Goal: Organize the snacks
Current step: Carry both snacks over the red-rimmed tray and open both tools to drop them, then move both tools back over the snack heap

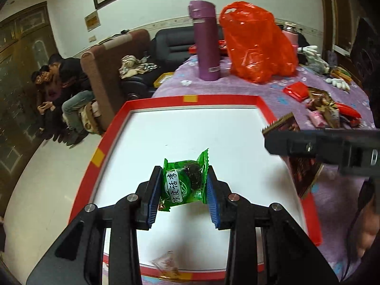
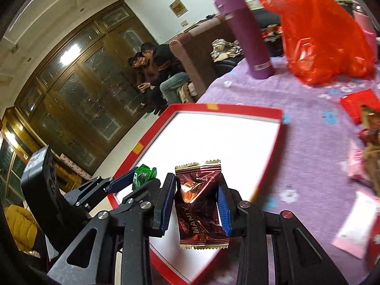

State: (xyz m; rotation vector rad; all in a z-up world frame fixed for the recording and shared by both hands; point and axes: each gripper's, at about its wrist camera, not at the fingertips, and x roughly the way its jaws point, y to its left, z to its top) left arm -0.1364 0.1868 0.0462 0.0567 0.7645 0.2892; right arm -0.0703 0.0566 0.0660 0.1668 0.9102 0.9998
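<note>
**tongs_guy:** Left wrist view first, nearest stuff: the left gripper [image 1: 182,191] has its blue pads clamped on a small green plastic-wrapped candy with white lettering [image 1: 184,181], held up over the white floor of the shallow red-rimmed cardboard box [image 1: 166,99]. Down at the near edge there's a clear, orange-tinted wrapper [image 1: 167,267], too blurry to say if it's in the box or on the rim.

**snackstacker:** And the right wrist view? Looks like the right gripper [image 2: 197,204] is squeezed onto a dark red foil snack packet with gold crimped ends [image 2: 199,204], wrapper crumpled between the pads. It's hanging over the near right edge of the box, not quite over the middle.

**tongs_guy:** Yep, both tongs are loaded. If it were me, I'd get each one properly over the white floor, dip low, then let go. Dropping from up there, light wrappers bounce or slide out. I'd also park them in separate spots so the two grippers don't bump.

**snackstacker:** Agreed, they're pretty close already. Further back on the purple flowered tablecloth [image 2: 296,123] there's a loose pile of snacks [image 1: 327,111] to the right, so plenty left to do, I reckon.

**tongs_guy:** Behind the box stand a tall purple insulated bottle [image 1: 205,40] and a translucent orange-red plastic bag [image 1: 257,42]. Not in the way of the drop, as far as I can tell.
</note>
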